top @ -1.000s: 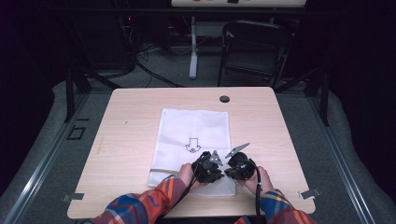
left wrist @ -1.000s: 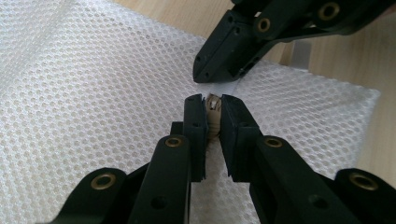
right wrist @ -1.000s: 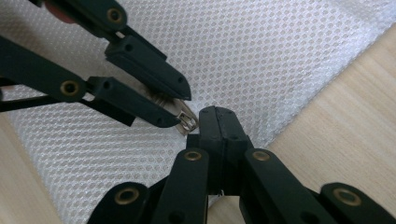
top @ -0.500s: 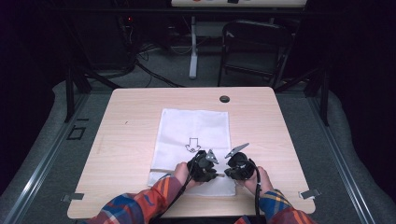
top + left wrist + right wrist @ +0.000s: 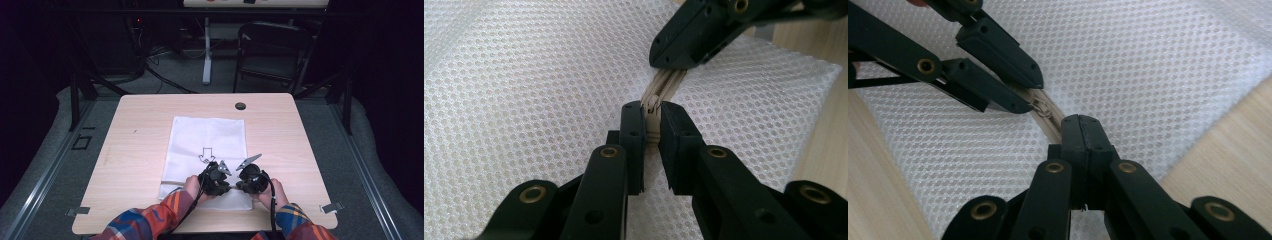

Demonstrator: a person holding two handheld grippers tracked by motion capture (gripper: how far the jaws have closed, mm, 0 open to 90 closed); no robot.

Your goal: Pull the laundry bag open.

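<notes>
We see left tool (image 5: 651,117) nearly closed, pinching beige zipper (image 5: 655,105) of white mesh bag (image 5: 524,85). Right tool (image 5: 1081,131) fully closed on same zipper strip, just beside left. Bag flat on desk (image 5: 135,150), near front edge.

A mesh bag (image 5: 207,150) is laid flat on the desk (image 5: 135,165), near its front edge. A zipper (image 5: 663,85) runs along the bag's near end. Behind the desk, a chair (image 5: 272,55) is placed on the floor.
</notes>
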